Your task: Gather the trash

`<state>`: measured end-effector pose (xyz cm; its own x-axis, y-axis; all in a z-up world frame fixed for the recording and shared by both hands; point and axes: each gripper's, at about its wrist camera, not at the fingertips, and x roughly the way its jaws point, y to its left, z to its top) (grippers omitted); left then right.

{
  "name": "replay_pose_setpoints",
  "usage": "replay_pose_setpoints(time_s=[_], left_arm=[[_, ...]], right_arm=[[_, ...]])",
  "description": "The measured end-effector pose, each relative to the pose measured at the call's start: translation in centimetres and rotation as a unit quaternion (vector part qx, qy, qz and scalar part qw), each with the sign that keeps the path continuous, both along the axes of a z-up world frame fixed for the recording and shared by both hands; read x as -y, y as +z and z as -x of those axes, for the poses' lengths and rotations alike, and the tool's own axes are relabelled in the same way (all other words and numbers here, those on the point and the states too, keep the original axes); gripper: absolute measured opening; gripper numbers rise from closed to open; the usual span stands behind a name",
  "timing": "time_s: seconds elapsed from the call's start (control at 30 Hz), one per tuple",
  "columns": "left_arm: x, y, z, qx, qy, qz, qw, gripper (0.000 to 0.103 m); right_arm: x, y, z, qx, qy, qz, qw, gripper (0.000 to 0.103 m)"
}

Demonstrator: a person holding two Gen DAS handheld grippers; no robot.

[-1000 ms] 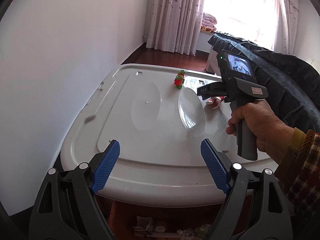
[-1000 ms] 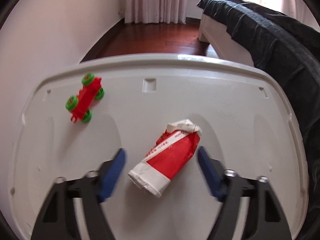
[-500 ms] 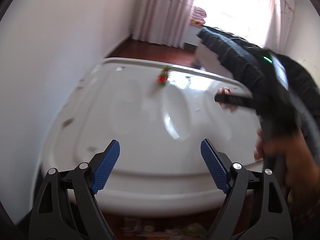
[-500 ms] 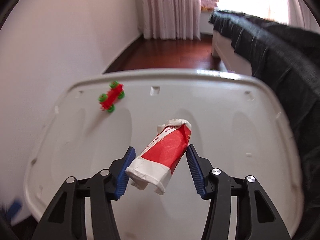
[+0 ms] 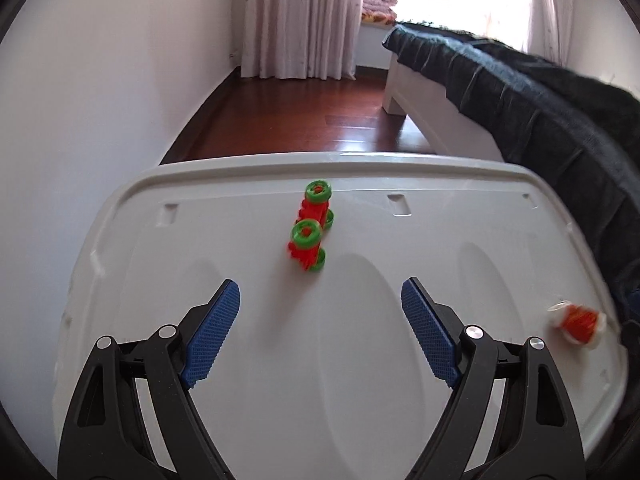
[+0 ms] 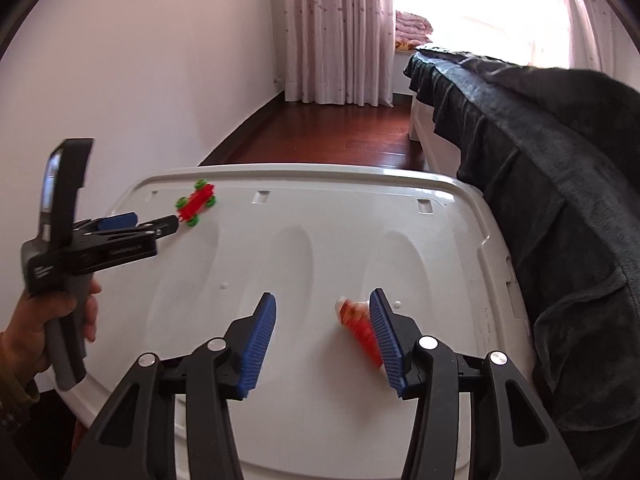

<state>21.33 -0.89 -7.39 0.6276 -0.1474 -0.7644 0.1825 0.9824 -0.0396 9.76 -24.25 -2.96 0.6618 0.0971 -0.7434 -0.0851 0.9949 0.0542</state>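
A crumpled red and white carton (image 6: pixel 356 322), blurred, shows just inside the right finger of my right gripper (image 6: pixel 322 328) and is partly hidden behind it. A wide gap separates it from the left pad. The jaws are closing, and neither pad visibly presses on it. In the left wrist view the carton (image 5: pixel 578 322) is a blur at the lid's right edge. My left gripper (image 5: pixel 320 312) stands open and empty over the white box lid (image 5: pixel 360 392), with a red toy car with green wheels (image 5: pixel 310 226) just ahead of it. From the right wrist view, the left gripper (image 6: pixel 148 222) points at the car (image 6: pixel 196 203).
A bed under a dark blanket (image 6: pixel 552 168) runs along the lid's right side. A white wall closes the left. Dark wood floor (image 5: pixel 304 120) and pink curtains lie beyond the lid's far rim. A person's hand (image 6: pixel 32 332) holds the left gripper's handle.
The left gripper swept forward across the lid and now faces the toy car up close. The right gripper drew back and up; the carton, earlier filling its gap, now sits small beside the right finger.
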Motion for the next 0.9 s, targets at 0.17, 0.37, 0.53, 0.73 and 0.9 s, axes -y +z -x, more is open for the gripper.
replay_pose_setpoints(time_s=[0.17, 0.37, 0.53, 0.73, 0.9], left_arm=[[1.2, -1.7, -3.6, -0.011, -0.007, -0.019, 0.9997, 0.066], [1.8, -2.9, -4.9, -0.037, -0.007, -0.034, 0.9987, 0.022], [1.1, -2.0, -2.8, -0.022, 0.002, -0.027, 0.9994, 0.022], [1.1, 0.5, 1.1, 0.008, -0.018, -0.013, 0.9997, 0.022], [1.1, 2.2, 3.5, 0.025, -0.026, 0.000, 0.9993, 0.022]], right_arm=[[2.1, 0.5, 0.0, 0.005, -0.018, -0.008, 1.000, 0.049], [5.4, 1.0, -0.2, 0.008, -0.055, -0.014, 0.998, 0.049], [8.2, -0.1, -1.0, -0.010, -0.075, 0.008, 0.997, 0.050], [7.7, -2.9, -1.7, -0.046, -0.016, 0.008, 0.999, 0.056], [4.7, -4.7, -2.5, -0.055, 0.054, 0.048, 0.996, 0.056]])
